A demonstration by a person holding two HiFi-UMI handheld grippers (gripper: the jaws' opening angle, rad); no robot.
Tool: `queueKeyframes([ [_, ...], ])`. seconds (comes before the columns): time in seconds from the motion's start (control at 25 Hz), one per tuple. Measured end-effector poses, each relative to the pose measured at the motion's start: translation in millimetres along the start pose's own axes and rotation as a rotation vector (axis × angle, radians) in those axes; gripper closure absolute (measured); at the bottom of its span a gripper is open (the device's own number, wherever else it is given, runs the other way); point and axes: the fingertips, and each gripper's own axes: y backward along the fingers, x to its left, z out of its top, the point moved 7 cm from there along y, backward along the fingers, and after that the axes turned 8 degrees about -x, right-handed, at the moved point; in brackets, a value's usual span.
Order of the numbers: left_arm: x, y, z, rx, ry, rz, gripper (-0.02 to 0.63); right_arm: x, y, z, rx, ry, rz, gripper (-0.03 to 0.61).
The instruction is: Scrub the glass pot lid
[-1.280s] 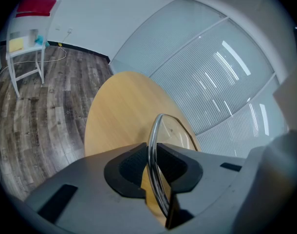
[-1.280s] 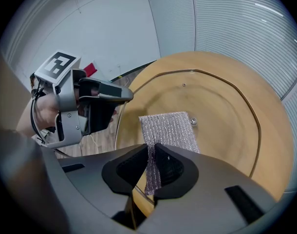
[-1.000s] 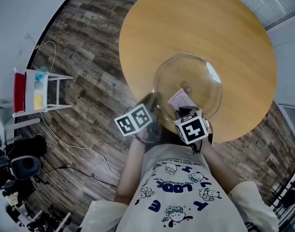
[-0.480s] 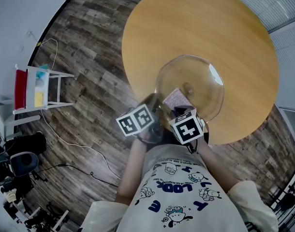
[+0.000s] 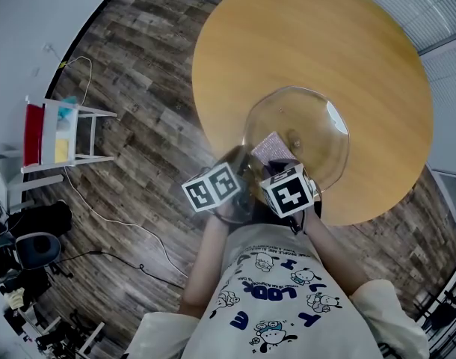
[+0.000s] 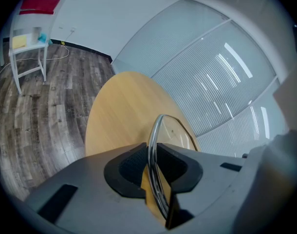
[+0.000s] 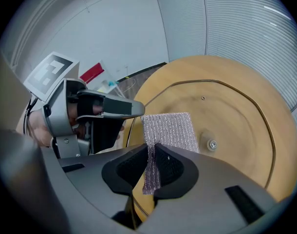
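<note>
The glass pot lid point(image 5: 306, 129) with a metal rim is held tilted above the round wooden table point(image 5: 325, 43). My left gripper point(image 5: 243, 172) is shut on its near left rim; in the left gripper view the rim point(image 6: 155, 145) runs edge-on between the pads of the left gripper point(image 6: 152, 167). My right gripper point(image 5: 279, 167) is shut on a silvery mesh scrub cloth point(image 5: 272, 149), which lies flat on the lid. In the right gripper view the cloth point(image 7: 169, 129) hangs from the right gripper point(image 7: 153, 167), beside the lid's centre screw point(image 7: 213, 144).
A white stand point(image 5: 57, 137) with red and yellow items is on the wooden floor at left. Cables point(image 5: 116, 226) and dark bags point(image 5: 30, 241) lie nearby. The table's near edge point(image 5: 362, 217) is close to the person's body. Window blinds point(image 6: 221, 67) stand behind the table.
The right gripper has slid the cloth a little to the left across the lid. The left gripper and the lid have kept still.
</note>
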Motion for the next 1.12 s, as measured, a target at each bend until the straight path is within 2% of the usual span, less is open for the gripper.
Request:
queueKeyframes([
  [0.48, 0, -2, -1, 0.001, -0.002, 0.003, 0.543, -8, -11, 19, -0.015, 0.000, -0.004, 0.523],
  [0.88, -1, 0, 4, 0.008, 0.001, -0.004, 0.543, -8, -15, 37, -0.014, 0.039, -0.008, 0.523],
  [1.12, 0, -1, 3, 0.013, 0.000, -0.008, 0.543, -11, -20, 44, -0.025, 0.096, -0.025, 0.523],
])
